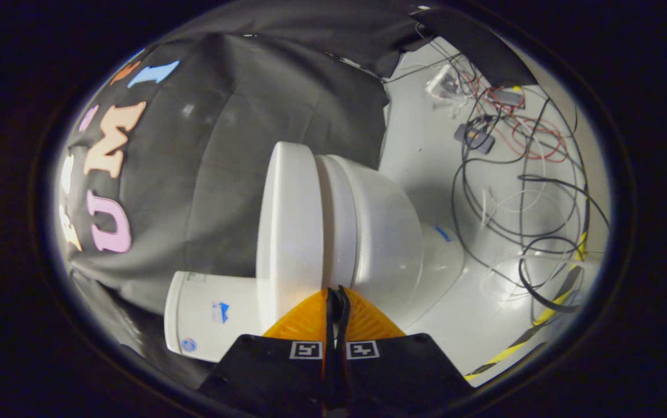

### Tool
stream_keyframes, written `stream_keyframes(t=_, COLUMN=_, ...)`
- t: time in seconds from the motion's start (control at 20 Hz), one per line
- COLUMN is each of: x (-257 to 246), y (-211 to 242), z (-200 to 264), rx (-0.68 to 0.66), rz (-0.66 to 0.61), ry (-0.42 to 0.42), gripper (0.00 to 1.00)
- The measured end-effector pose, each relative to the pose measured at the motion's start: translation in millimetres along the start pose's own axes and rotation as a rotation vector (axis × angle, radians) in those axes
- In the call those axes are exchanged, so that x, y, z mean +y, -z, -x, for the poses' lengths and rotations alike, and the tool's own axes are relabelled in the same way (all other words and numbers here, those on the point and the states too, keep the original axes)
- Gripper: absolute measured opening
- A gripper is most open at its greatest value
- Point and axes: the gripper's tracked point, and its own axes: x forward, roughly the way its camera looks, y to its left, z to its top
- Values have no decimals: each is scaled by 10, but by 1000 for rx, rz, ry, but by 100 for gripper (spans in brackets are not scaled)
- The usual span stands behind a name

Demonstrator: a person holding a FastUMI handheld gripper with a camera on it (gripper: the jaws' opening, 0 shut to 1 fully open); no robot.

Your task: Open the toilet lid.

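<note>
Toilet lid: white, closed flat against the seat; it lies just ahead of the fingertips and appears turned on its side, since the gripper is rolled.
Seat and bowl: the seat sits between the lid and the white bowl; the three parts are stacked face to face, touching.
Base: the bowl narrows into a white pedestal that meets the floor and carries a small blue mark.
Tank: a white tank joins the toilet at its hinge end, beside the fingers; it bears small stickers — too small to make out.
Gripper: the two fingers are pressed together with no visible gap and nothing between them; their tips point at the line where lid meets seat, close to the edge. Whether the tips touch the toilet cannot be told.
Finger markers: one square tag sits on each finger body.
Floor: pale and glossy, spreading beyond the bowl.
Cables: loose black, red and white loops lie on the floor, well apart from the toilet — a yellow-and-black strip runs along their far side.
Booth wall: dark cloth hanging behind the lid and tank.
</note>
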Motion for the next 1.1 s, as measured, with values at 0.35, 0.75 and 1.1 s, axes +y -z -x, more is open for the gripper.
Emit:
stream_keyframes(t=0.35, x=475, y=-57, z=282, rx=-57, rz=52, ry=17, gripper=0)
stream_keyframes(t=0.75, x=1044, y=-70, z=516, rx=-149, rz=241, ry=-23, gripper=0)
stream_keyframes(t=1.1, x=1732, y=73, z=729, rx=-258, rz=414, ry=-138, gripper=0)
